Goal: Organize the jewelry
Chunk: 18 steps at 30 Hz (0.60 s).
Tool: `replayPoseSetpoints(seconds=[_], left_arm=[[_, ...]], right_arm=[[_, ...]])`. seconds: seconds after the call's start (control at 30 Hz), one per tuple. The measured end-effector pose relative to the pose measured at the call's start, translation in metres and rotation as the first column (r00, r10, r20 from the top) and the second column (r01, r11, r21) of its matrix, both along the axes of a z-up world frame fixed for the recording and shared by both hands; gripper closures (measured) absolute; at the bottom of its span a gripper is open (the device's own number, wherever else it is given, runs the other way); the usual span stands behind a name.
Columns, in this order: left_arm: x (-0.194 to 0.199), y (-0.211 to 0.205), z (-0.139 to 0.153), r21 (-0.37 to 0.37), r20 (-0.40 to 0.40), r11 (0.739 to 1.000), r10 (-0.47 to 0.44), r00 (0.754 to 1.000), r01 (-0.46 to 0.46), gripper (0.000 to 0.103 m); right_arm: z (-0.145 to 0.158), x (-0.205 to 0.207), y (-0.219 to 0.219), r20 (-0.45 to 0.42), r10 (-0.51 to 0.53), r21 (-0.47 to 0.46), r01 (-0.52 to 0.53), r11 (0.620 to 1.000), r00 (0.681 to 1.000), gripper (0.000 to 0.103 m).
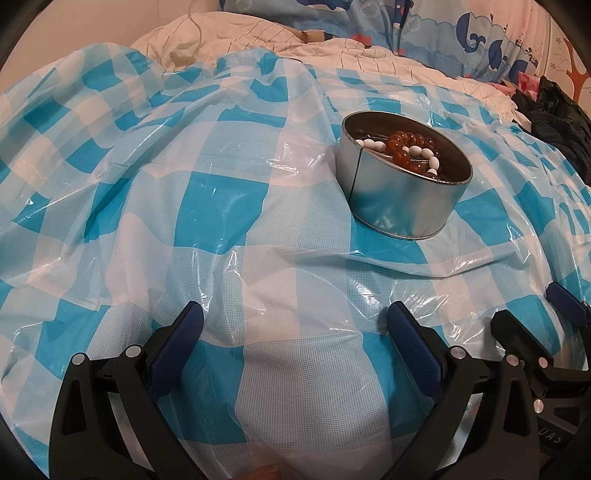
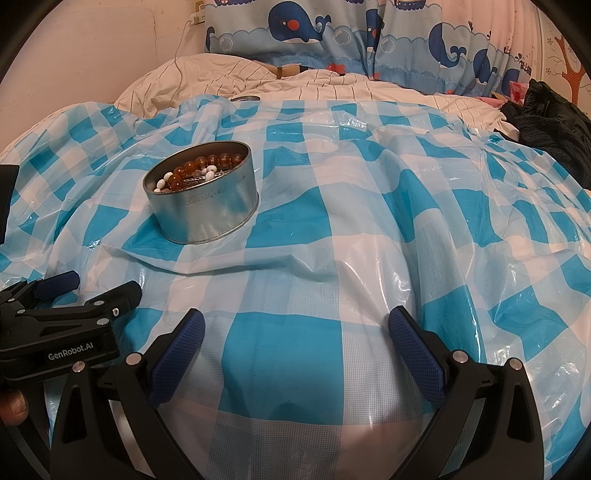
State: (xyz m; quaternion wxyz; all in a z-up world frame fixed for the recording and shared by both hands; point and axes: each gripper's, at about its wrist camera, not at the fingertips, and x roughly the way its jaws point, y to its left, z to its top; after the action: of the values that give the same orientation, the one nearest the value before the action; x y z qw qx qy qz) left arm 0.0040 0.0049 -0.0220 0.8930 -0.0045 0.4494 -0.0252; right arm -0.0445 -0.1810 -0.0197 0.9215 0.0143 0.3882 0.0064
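Observation:
A round metal tin (image 1: 402,199) stands on the blue-and-white checked plastic sheet (image 1: 221,206). It holds an amber bead bracelet (image 1: 406,142) and a white bead string (image 1: 421,153). My left gripper (image 1: 295,317) is open and empty, low over the sheet, with the tin ahead to its right. My right gripper (image 2: 295,317) is open and empty, with the tin (image 2: 207,206) ahead to its left. The beads (image 2: 199,168) show inside it. The left gripper (image 2: 92,286) lies at the right wrist view's left edge; the right gripper (image 1: 535,306) shows at the left wrist view's right edge.
The sheet (image 2: 369,221) is wrinkled and drapes over a bed. A striped white duvet (image 2: 229,77) and whale-print pillows (image 2: 332,33) lie behind. Dark clothes (image 2: 554,118) are piled at the far right. A small metal lid (image 2: 245,98) sits at the sheet's far edge.

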Motion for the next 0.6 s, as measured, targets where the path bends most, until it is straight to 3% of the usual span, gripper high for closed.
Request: replayPoseSetpoints(seconds=[0.4, 0.6], left_arm=[[-0.0068, 0.0037, 0.002, -0.073, 0.044, 0.997, -0.032, 0.999, 0.035, 0.008], [-0.0037, -0.0045, 0.0003, -0.012, 0.015, 1.0, -0.024, 1.0, 0.024, 0.008]], right_arm=[[0.0001, 0.0, 0.0, 0.0, 0.0, -0.001, 0.0, 1.0, 1.0, 0.007], [0.0001, 0.0001, 0.0001, -0.001, 0.0, -0.001, 0.0, 1.0, 1.0, 0.007]])
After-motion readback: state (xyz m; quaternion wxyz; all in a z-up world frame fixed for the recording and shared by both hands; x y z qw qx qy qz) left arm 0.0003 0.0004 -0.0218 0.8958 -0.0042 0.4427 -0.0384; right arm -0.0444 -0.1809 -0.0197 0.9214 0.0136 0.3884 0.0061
